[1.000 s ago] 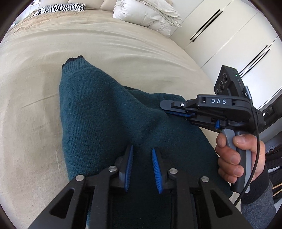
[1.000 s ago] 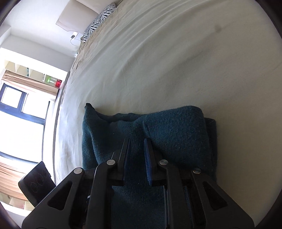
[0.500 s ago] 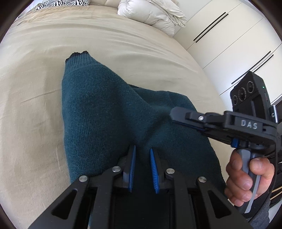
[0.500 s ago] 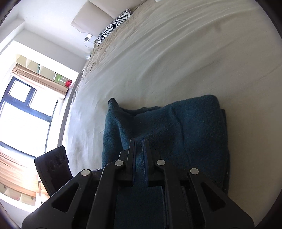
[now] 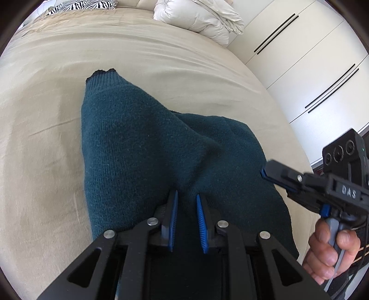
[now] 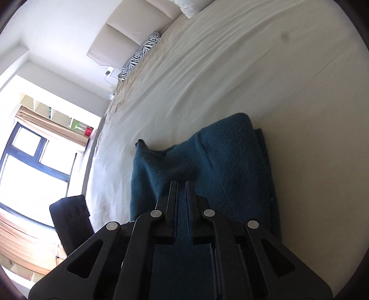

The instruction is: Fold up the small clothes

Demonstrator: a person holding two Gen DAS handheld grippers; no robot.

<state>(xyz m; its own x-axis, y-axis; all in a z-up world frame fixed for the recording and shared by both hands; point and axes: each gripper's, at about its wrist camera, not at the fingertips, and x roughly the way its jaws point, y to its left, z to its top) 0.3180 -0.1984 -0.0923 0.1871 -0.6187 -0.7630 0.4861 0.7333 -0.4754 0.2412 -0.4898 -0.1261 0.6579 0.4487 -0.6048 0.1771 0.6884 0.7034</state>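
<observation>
A dark teal knitted sweater (image 5: 143, 147) lies partly folded on the beige bed sheet (image 5: 41, 129), one cuffed end pointing away. My left gripper (image 5: 186, 196) hangs just above its near part, blue pads a small gap apart, nothing between them. My right gripper (image 5: 265, 172) comes in from the right in the left wrist view, shut at the sweater's right edge. In the right wrist view my right gripper (image 6: 182, 184) is shut on a fold of the sweater (image 6: 221, 157), lifted into a ridge.
White pillows (image 5: 198, 18) and a zebra-print cushion (image 5: 83, 4) lie at the bed's head. White wardrobe doors (image 5: 306, 64) stand on the right. A window (image 6: 30, 166) and a dark chair (image 6: 69, 214) are on the bed's far side.
My right gripper has closed on the sweater and drawn back to the right, raising the cloth. My left gripper's jaws have narrowed a little and moved slightly forward.
</observation>
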